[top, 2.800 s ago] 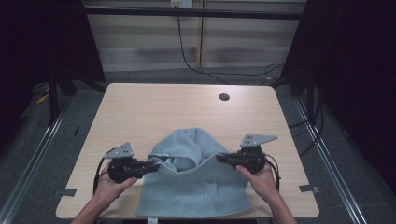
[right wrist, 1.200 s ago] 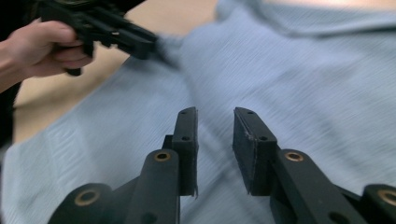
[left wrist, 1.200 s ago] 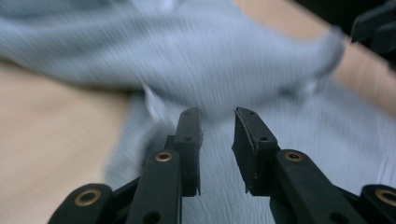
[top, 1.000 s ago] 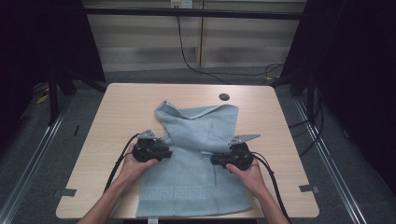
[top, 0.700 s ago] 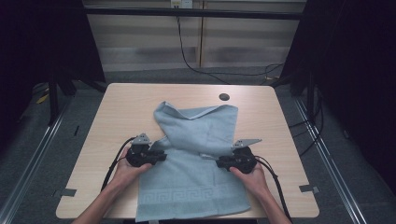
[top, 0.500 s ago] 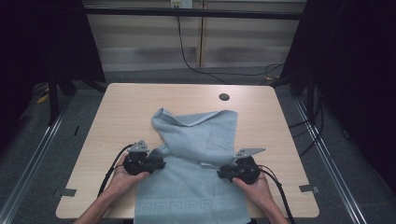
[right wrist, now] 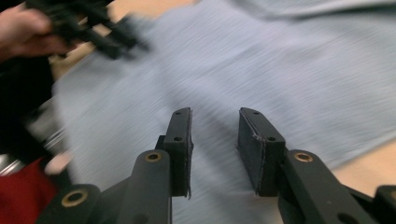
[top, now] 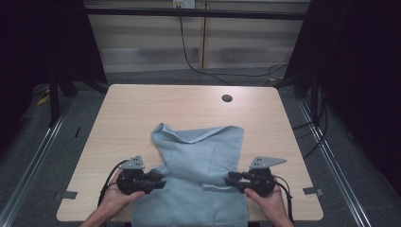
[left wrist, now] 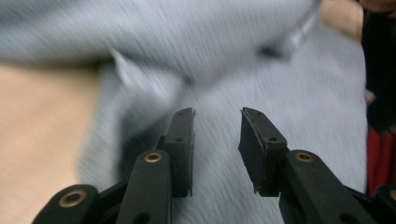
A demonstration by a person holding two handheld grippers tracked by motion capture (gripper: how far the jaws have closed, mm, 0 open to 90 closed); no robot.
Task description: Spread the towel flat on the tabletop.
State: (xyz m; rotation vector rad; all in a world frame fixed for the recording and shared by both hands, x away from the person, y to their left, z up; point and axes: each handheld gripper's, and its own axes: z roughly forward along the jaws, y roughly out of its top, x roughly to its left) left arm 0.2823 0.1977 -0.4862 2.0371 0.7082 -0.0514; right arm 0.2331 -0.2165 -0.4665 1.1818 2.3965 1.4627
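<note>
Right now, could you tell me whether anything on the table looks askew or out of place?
Yes: the light blue towel lies unevenly folded. Its upper layer sits skewed, the far left corner curls up, and the near end hangs over the table edge.

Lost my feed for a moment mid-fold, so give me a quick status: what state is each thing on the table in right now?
Towel: light blue, partly folded, far edge rumpled, near end hanging over the table's near edge.
Left gripper: jaws open, just been opening, nothing between them, at the towel's left edge.
Right gripper: jaws open, just been opening, nothing between them, at the towel's right edge.
Table: far half bare apart from a dark hole.
</note>
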